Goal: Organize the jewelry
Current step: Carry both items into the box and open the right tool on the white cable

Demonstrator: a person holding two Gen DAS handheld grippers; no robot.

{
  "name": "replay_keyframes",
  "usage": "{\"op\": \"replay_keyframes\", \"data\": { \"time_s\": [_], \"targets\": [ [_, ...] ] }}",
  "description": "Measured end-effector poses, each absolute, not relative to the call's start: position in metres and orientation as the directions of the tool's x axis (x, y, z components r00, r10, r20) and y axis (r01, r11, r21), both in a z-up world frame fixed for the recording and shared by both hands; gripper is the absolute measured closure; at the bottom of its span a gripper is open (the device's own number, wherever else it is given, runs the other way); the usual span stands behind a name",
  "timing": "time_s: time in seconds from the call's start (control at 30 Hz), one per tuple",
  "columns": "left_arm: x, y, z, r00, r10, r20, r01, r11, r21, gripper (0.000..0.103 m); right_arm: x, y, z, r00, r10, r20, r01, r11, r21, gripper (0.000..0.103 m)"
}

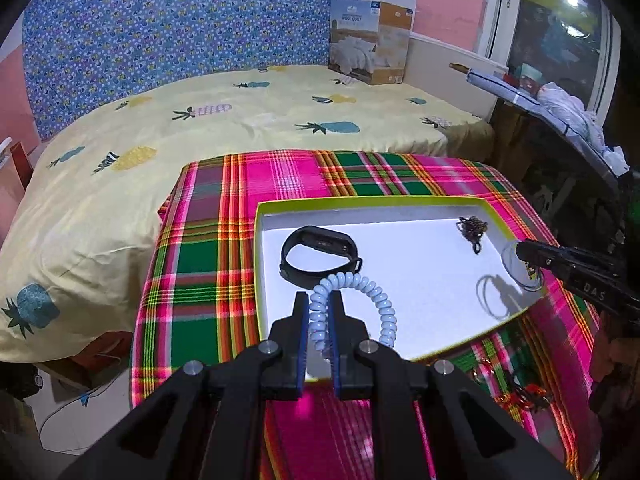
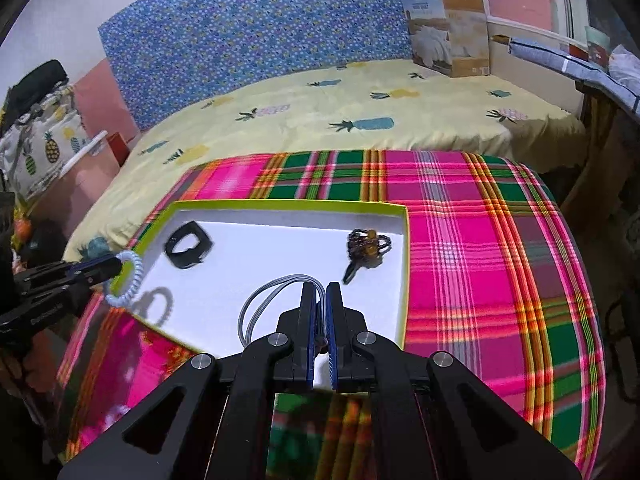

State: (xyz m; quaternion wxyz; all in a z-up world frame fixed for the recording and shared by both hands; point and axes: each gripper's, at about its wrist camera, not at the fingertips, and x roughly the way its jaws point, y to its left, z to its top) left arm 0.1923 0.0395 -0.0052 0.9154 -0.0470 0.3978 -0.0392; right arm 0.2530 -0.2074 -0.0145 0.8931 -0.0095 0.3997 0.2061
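A shallow white box with a lime rim lies on a plaid-covered table. Inside it rest a black fitness band and a dark beaded piece. My left gripper is shut on a pale blue spiral coil bracelet, held over the box's near left part. My right gripper is shut on thin silver bangles, which hang over the box's near right side.
The plaid cloth covers the table. Red and gold jewelry lies on the cloth near the box's front corner. A bed with a yellow pineapple sheet stands behind, with a quilt box on it.
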Motion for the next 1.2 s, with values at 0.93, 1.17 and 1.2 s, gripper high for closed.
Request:
{"op": "replay_keyframes", "data": {
  "time_s": [0.93,1.17,1.2],
  "targets": [
    [0.213,0.034,-0.035,0.616,-0.075,-0.784,0.034,0.997,-0.069,0.092,0.285,-0.193,-0.047,0.560,0.254,-0.788,-0.380,0.925,0.028,0.091],
    [0.208,0.037,-0.029,0.625,-0.086,-0.776,0.033,0.996,-0.084,0.082,0.276,-0.192,-0.039,0.575,0.258,-0.777,-0.384,0.923,0.022,0.076],
    [0.206,0.037,-0.027,0.630,-0.083,-0.772,0.030,0.996,-0.083,0.082,0.275,-0.192,-0.037,0.578,0.258,-0.774,-0.383,0.923,0.022,0.076]
  ]
}}
